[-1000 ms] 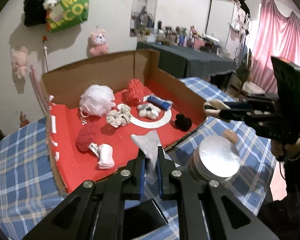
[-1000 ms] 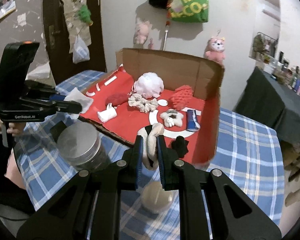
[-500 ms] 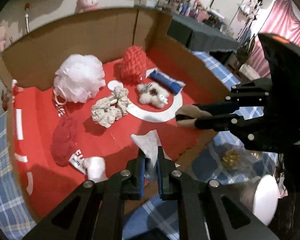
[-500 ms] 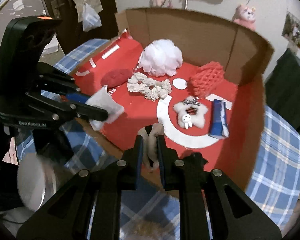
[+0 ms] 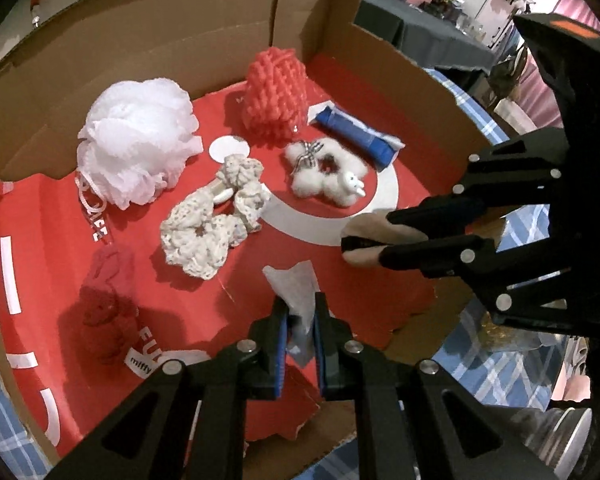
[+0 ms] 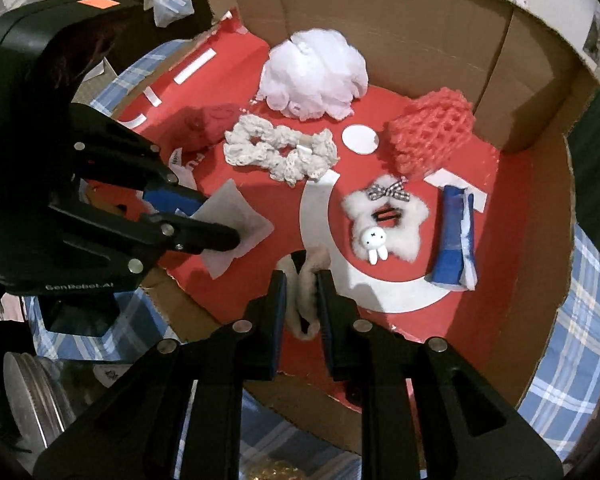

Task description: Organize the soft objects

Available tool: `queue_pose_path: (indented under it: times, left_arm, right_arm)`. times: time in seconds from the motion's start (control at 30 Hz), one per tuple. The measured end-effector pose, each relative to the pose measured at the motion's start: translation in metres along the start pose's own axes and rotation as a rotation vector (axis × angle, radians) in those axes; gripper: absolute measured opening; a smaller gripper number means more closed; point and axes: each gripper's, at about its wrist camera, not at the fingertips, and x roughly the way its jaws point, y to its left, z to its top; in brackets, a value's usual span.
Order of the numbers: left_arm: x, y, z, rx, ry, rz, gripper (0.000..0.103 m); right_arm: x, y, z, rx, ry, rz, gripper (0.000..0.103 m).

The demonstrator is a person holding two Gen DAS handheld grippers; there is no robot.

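Observation:
My left gripper (image 5: 301, 312) is shut on a flat white pad (image 5: 294, 284), which also shows in the right wrist view (image 6: 236, 216), over the front of the red-lined cardboard box (image 5: 148, 36). My right gripper (image 6: 302, 294) is shut on a cream fluffy piece (image 6: 306, 280) with a dark core, which also shows in the left wrist view (image 5: 366, 240), over the box front. Inside lie a white mesh puff (image 5: 136, 136), a cream scrunchie (image 5: 212, 224), a coral knit pouch (image 5: 276, 92), a white fluffy star clip (image 5: 328, 176), a blue packet (image 5: 360, 136) and a red knit item (image 5: 108, 304).
The box sits on a blue plaid tablecloth (image 6: 580, 340). A metal round tin (image 6: 32, 400) stands at the lower left in the right wrist view. Something gold and shiny (image 5: 500, 336) lies on the cloth by the box's front right corner. Tall cardboard walls close the back.
Both grippers have moved forward and down over the box's front edge, each still holding its item. The box contents have not moved.

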Motion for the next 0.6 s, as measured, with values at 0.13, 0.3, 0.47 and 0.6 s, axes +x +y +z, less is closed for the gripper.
queue_pose_path:
  times: [0.13, 0.3, 0.47, 0.6]
  left_arm:
    - [0.003, 0.005, 0.000, -0.013, 0.004, 0.003, 0.018]
    - [-0.001, 0.011, -0.002, -0.023, -0.013, 0.001, 0.039]
    - [-0.012, 0.014, -0.004, -0.031, -0.044, 0.005, 0.052]
    - [-0.028, 0.018, -0.010, -0.061, -0.081, 0.020, 0.065]
  right_arm:
    - [0.008, -0.002, 0.004, 0.014, 0.033, -0.001, 0.017]
    - [0.015, -0.003, 0.007, 0.021, 0.048, -0.014, 0.024]
    - [0.016, -0.004, 0.007, 0.035, 0.054, -0.032, 0.054]
    - [0.009, -0.004, 0.005, 0.047, 0.034, -0.059, 0.054]
